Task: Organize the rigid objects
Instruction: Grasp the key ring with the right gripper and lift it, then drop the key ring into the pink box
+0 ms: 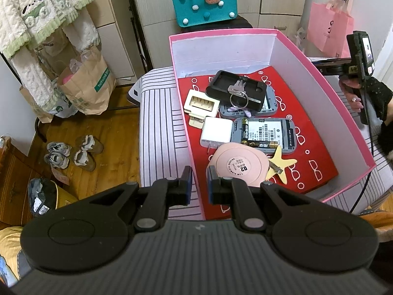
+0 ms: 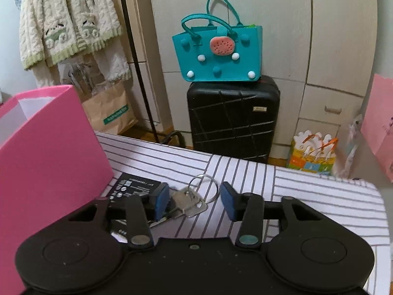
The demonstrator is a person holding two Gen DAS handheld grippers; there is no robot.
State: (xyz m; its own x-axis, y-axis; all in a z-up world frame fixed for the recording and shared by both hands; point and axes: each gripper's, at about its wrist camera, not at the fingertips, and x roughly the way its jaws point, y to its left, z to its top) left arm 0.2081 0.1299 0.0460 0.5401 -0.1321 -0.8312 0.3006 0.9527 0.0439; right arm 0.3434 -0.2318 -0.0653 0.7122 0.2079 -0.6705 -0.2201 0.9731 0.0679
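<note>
Fingers of the right gripper (image 2: pixel 195 200) stand apart around flat metal keys (image 2: pixel 190 202); left gripper (image 1: pixel 199 180) nearly closed.

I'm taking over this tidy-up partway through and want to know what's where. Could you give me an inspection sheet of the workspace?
Surface: striped cloth, carrying the pink box.
Job's things: in the box, white charger, grey device with batteries, pink round case, yellow star, ringed keys. Outside it, key bunch and black pack.
Clutter: nothing seen.
Grippers: left tool is shut on the box's side wall. Right tool is open, straddling the key bunch.
Cables: black cable hangs from the right tool.
Surroundings: teal bag on black suitcase, shoes on the floor.
</note>
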